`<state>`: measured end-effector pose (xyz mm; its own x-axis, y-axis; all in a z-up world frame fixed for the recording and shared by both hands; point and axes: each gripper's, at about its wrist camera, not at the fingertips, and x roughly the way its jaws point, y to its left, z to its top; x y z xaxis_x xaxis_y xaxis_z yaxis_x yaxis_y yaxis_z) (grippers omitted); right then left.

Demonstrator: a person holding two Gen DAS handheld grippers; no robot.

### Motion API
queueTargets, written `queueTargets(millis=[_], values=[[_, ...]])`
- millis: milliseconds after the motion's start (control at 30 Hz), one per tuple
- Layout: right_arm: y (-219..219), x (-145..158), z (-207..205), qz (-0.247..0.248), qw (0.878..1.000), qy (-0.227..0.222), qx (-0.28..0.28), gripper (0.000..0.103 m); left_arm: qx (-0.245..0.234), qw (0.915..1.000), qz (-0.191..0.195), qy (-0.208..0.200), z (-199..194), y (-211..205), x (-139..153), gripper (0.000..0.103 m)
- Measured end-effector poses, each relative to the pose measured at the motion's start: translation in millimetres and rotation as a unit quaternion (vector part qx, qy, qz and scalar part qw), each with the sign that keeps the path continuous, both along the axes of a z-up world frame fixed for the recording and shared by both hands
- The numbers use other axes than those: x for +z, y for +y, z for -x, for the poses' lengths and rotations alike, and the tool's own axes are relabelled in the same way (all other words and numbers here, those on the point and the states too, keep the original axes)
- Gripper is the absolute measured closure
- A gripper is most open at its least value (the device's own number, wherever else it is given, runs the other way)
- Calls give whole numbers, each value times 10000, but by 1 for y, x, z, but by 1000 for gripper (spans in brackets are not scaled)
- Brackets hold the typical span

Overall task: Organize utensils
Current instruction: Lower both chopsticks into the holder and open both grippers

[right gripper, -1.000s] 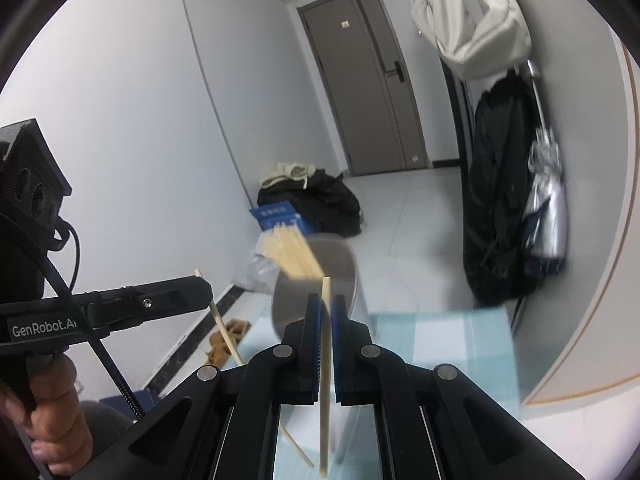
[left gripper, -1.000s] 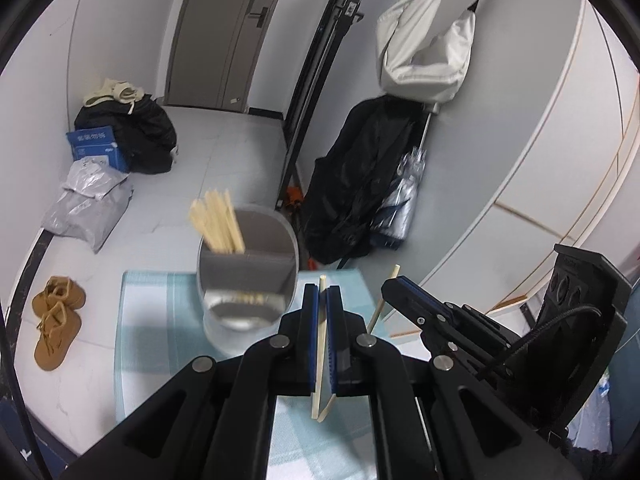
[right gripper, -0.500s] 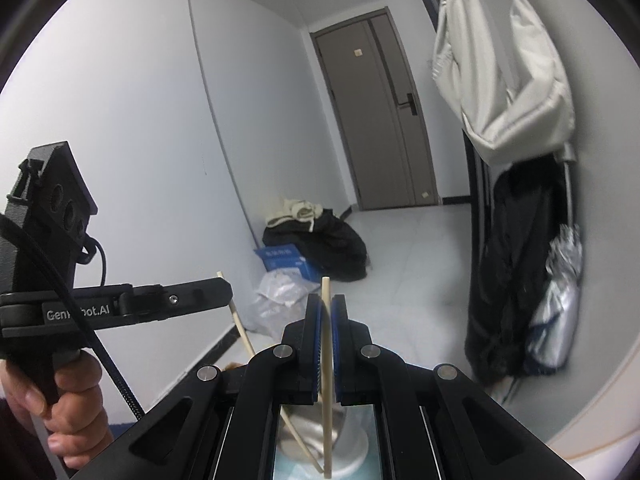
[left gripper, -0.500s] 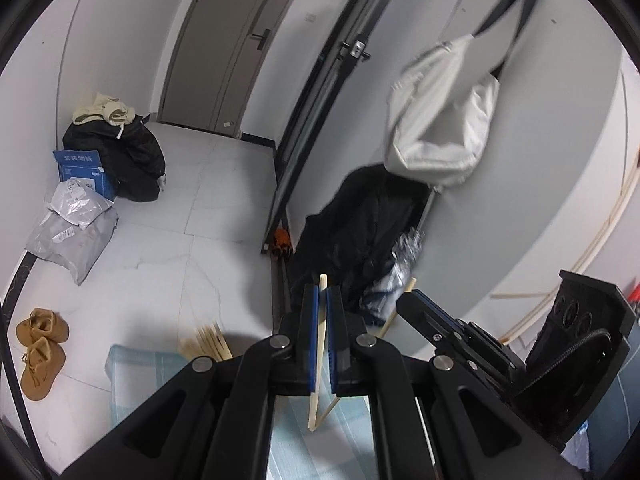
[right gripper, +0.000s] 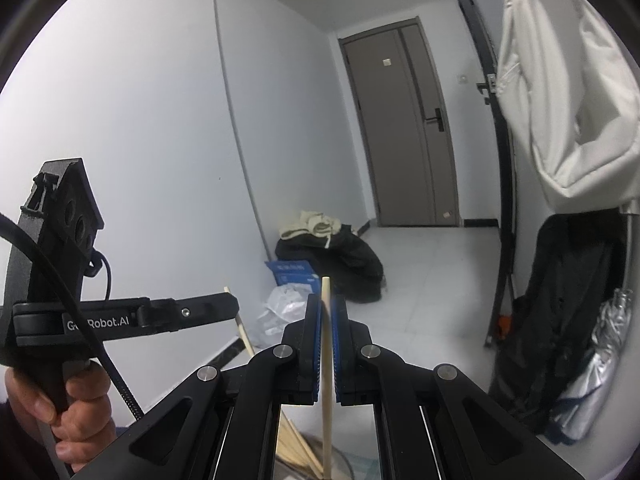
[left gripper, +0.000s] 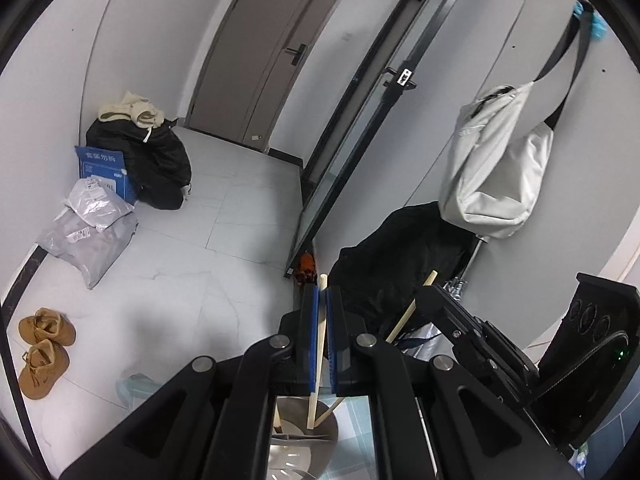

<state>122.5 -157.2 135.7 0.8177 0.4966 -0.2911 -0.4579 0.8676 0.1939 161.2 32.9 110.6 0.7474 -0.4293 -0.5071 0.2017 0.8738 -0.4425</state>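
Both grippers have risen, so the metal utensil holder now sits just under their fingers. Left gripper clamps one chopstick; right gripper clamps another chopstick. Each tip should be centred over the holder's mouth before release. Two chopsticks held, several already inside, one holder.

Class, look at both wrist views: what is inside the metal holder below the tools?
Inside the metal holder, wooden chopsticks lean together. The tools' black frames cover most of it, so their number and anything deeper cannot be seen.
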Motion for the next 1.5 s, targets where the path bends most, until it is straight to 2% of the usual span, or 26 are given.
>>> queueTargets(millis=[100, 167, 267, 400, 733, 900, 1067, 1233, 1400, 1500], values=[[7, -7, -6, 124, 9999, 7, 37, 99, 23, 9996, -237, -149, 0, -5, -8, 102], [9, -12, -7, 193, 9998, 4, 64, 99, -11, 9996, -208, -201, -1, -4, -14, 102], [12, -22, -8, 302, 9995, 10, 94, 99, 14, 9995, -280, -129, -4, -4, -26, 102], [14, -37, -9, 462, 9988, 39, 131, 99, -79, 9998, -164, -71, -3, 0, -35, 102], [14, -61, -6, 736, 9964, 170, 377, 99, -243, 9991, -332, 62, 7, -5, -49, 102], [15, -75, -9, 829, 9946, 376, 495, 99, -312, 9985, -417, 149, 16, -7, -56, 102], [20, -85, -11, 791, 9935, 579, 588, 99, -397, 9973, -530, 328, 20, -12, -66, 102], [15, -100, -12, 649, 9914, 1007, 527, 96, -563, 9948, -708, 469, 25, -19, -71, 102], [-6, -105, -11, 260, 9897, 1373, 299, 95, -369, 9927, -848, 777, 29, -19, -76, 101], [-21, -101, -2, 52, 9892, 1456, 131, 93, -205, 9920, -865, 900, 33, -16, -77, 93]])
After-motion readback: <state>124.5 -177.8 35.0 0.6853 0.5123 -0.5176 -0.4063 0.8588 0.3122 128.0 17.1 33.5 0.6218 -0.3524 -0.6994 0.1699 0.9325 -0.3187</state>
